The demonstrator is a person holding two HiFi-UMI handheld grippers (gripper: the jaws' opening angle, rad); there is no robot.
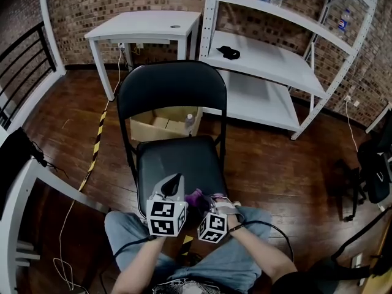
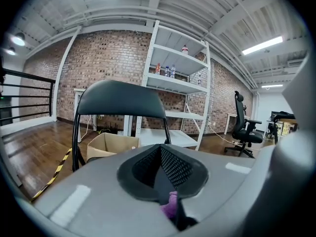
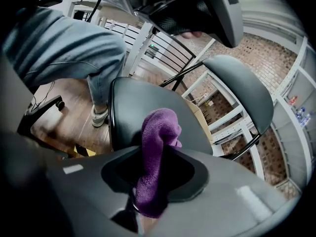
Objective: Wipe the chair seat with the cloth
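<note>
Chair seat (image 1: 177,164), black and padded, lies under both grippers, its backrest (image 1: 171,90) upright on the far side; beyond the chair stand a white shelf unit (image 1: 269,60), a white table (image 1: 147,26) and, just behind it on the floor, a cardboard box (image 1: 159,124); the left gripper (image 1: 176,181) hangs over the seat's near edge, jaws together on nothing; just beside it the right gripper (image 1: 211,202) is clamped on the purple cloth (image 3: 158,137), bunched above the seat's front edge.
</note>
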